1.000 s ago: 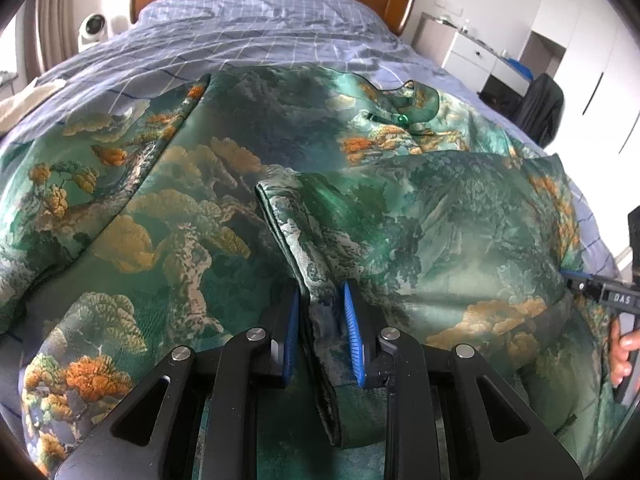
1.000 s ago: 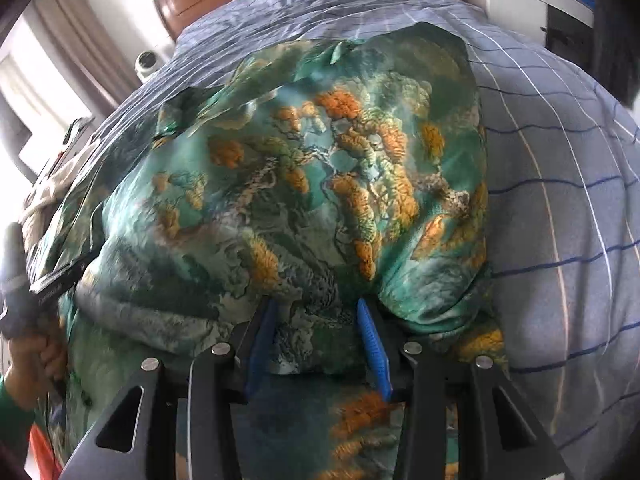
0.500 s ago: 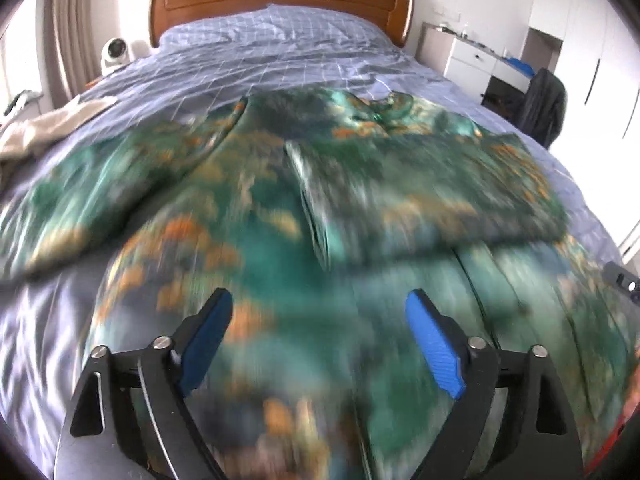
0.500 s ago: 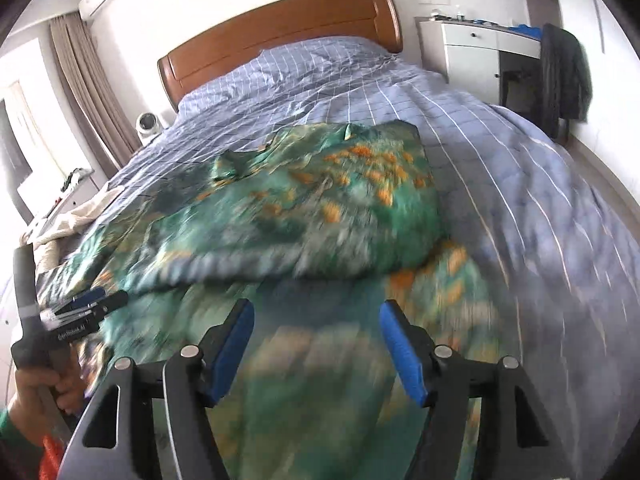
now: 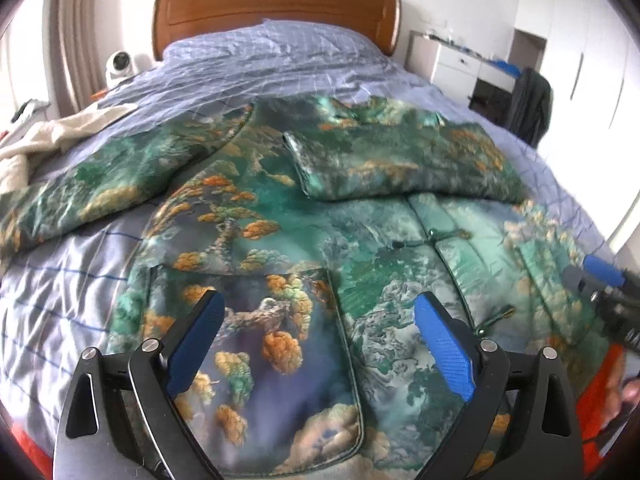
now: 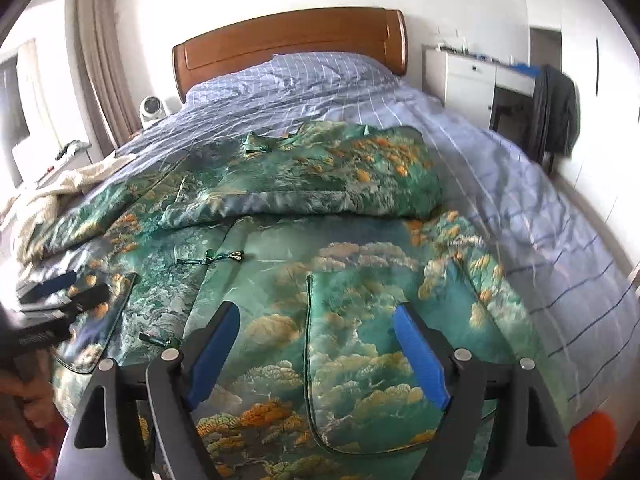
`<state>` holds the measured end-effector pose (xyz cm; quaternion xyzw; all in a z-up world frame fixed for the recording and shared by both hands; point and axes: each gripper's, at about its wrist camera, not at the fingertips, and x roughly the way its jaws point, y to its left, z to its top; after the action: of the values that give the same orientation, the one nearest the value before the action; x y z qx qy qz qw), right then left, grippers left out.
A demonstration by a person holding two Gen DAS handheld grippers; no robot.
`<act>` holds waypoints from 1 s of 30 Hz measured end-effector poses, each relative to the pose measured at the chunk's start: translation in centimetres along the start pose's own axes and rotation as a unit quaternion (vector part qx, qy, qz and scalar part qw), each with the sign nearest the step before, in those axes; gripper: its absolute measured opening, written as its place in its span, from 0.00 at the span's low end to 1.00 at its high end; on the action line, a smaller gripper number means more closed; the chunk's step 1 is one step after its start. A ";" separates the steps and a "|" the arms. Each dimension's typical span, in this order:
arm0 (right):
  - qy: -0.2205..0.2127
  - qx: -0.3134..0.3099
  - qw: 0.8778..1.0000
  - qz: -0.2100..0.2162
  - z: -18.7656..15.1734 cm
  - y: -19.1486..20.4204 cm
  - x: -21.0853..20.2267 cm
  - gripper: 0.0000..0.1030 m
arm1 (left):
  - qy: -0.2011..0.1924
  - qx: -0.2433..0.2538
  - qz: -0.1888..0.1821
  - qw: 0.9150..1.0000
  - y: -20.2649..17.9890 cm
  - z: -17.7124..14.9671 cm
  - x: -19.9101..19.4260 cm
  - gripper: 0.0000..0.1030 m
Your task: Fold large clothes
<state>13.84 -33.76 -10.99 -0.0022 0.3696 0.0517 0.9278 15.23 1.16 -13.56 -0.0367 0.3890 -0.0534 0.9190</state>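
A large green jacket (image 5: 248, 216) with an orange tree and cloud print lies spread on the bed. One sleeve (image 5: 400, 164) is folded across its chest, and the other sleeve (image 5: 120, 176) stretches out to the left. My left gripper (image 5: 318, 298) hovers over the jacket's lower hem pocket, jaws opening, with nothing between them. In the right wrist view the jacket (image 6: 360, 264) fills the bed and the folded sleeve (image 6: 320, 176) lies across it. My right gripper (image 6: 316, 309) hangs above the other pocket, jaws opening and empty. The left gripper (image 6: 60, 296) shows at that view's left edge.
The bed (image 5: 280, 60) has a blue checked sheet and a wooden headboard (image 5: 276, 4). A cream cloth (image 5: 48, 136) lies at its left edge near a small white fan (image 5: 120, 62). A white cabinet (image 6: 468, 80) and a dark coat on a chair (image 6: 556, 112) stand to the right.
Both grippers have let go of the jacket fabric, opened wide, and pulled back and up toward the foot of the bed. The sleeve now lies folded across the chest.
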 end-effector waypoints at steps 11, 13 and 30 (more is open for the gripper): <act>0.010 -0.061 0.998 -0.008 -1.6 3.7 -0.4 0.80 | 0.006 -0.031 0.051 0.998 3.7 -1.1 -0.8 0.94; 0.013 -0.068 0.998 -0.003 -1.9 4.3 -0.3 0.80 | 0.010 -0.041 0.055 0.998 4.5 -1.2 -0.9 0.94; 0.019 -0.080 0.996 0.016 -2.5 5.6 -0.3 0.80 | -0.035 -0.409 0.088 0.908 30.7 2.8 1.3 0.96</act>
<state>11.38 -28.35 -12.39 -0.0717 0.3819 0.0957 0.9165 20.28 31.49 -15.87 -0.3768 0.3455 0.1923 0.8376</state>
